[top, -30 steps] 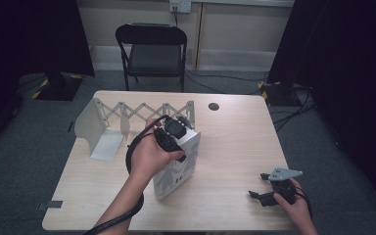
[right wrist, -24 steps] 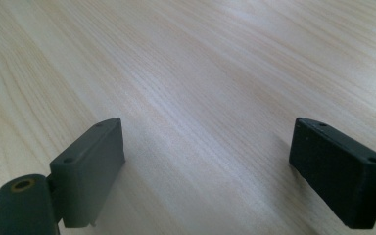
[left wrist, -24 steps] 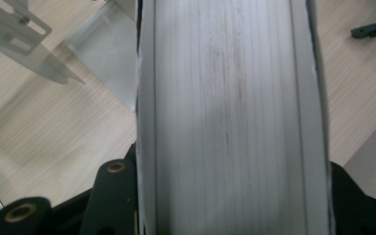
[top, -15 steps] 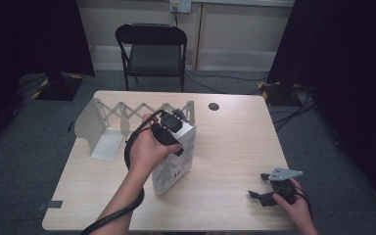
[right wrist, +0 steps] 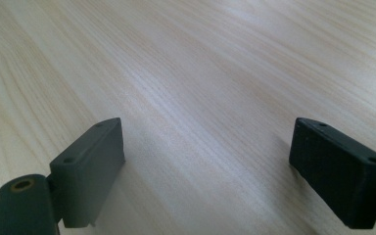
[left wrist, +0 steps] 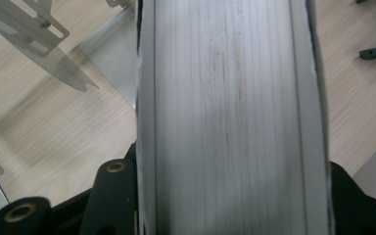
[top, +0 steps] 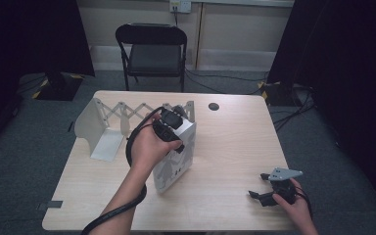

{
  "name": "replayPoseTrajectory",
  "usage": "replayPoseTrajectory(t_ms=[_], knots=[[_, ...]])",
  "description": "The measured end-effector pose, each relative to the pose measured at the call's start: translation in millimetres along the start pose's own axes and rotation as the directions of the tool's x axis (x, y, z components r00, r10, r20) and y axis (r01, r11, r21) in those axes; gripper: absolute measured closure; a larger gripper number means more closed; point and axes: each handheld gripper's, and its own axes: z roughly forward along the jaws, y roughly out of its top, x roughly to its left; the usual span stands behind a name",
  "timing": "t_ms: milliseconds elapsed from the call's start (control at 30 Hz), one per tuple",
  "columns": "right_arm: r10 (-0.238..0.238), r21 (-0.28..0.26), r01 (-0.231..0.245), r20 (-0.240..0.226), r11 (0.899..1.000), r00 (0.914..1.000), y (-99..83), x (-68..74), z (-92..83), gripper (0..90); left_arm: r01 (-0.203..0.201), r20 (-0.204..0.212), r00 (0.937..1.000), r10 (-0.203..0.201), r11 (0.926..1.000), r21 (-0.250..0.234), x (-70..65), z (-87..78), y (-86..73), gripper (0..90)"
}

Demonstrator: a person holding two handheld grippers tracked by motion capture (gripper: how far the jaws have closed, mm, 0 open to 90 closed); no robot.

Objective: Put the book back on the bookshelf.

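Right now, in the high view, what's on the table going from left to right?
White expanding rack → white book, held upright in the left tool → small dark disc → right tool, jaws apart, near the table's front right corner.

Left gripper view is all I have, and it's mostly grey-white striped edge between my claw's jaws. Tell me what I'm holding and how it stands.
Observer: From the high view, the left claw is clamped over the top of a white book, which stands upright with its bottom edge down on the table.
Operator: Place the rack for me.
Observer: The white folding rack stretches along the table's far left part; its right end plate is just behind the book.
Operator: Report the other claw.
Observer: The right claw sits low by the table's near right corner, jaws open with nothing between them, well apart from the book.
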Motion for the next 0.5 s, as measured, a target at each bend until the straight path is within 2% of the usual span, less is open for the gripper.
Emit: replayPoseTrajectory(t_ms=[67,433,500], knots=[[0.0,0.0,0.0,0.0,1.0,1.0,0.0,0.0,0.0,12.7,-0.003,-0.004,1.0,0.003,1.0,0.004,1.1,-0.1,2.2,51.7],[0.0,0.0,0.0,0.0,1.0,1.0,0.0,0.0,0.0,12.7,0.058,-0.017,0.9982,-0.058,0.9983,-0.009,5.6,0.0,7.2,51.7],[0.0,0.0,0.0,0.0,1.0,1.0,0.0,0.0,0.0,12.7,0.057,-0.02,0.9982,-0.057,0.9984,-0.008,7.1,-0.5,7.6,51.8]])
